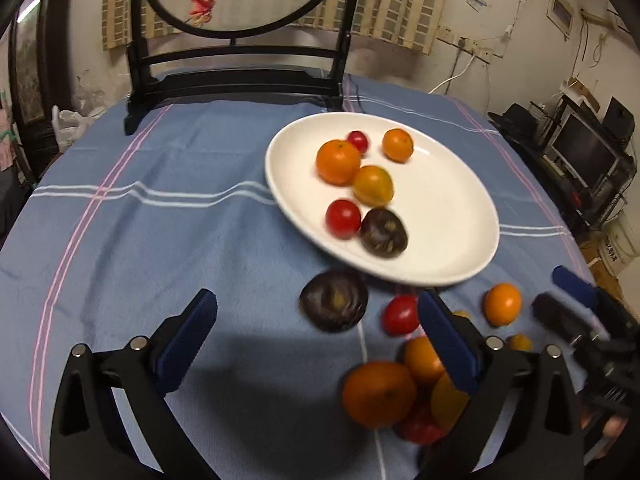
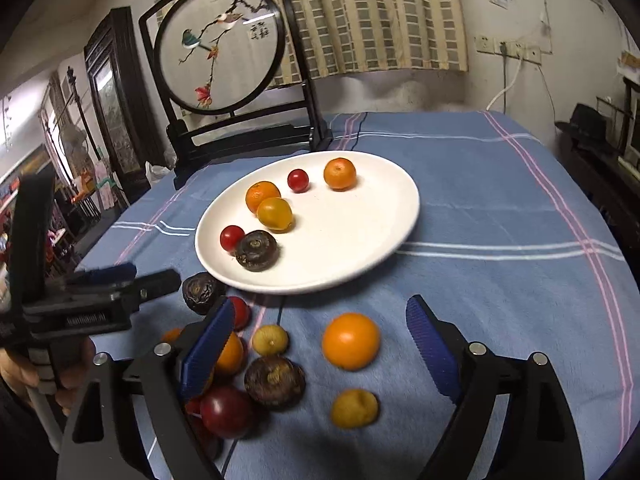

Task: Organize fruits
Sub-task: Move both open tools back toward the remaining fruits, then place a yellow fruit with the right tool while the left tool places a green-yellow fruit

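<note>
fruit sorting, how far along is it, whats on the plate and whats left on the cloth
Done: six fruits sit on the white plate, among them a dark round fruit and a yellow tomato. In hand: nothing; the left gripper and the right gripper are both open and empty. Left: roughly as many again on the blue tablecloth, including an orange.

A blue cloth [image 2: 500, 208] with white and pink stripes covers the table. At its far edge stands a round embroidered screen [image 2: 222, 46] in a dark frame, showing birds on a branch. Behind hangs a checked curtain [image 2: 376, 16]; a monitor [image 1: 584, 154] sits at the right.
</note>
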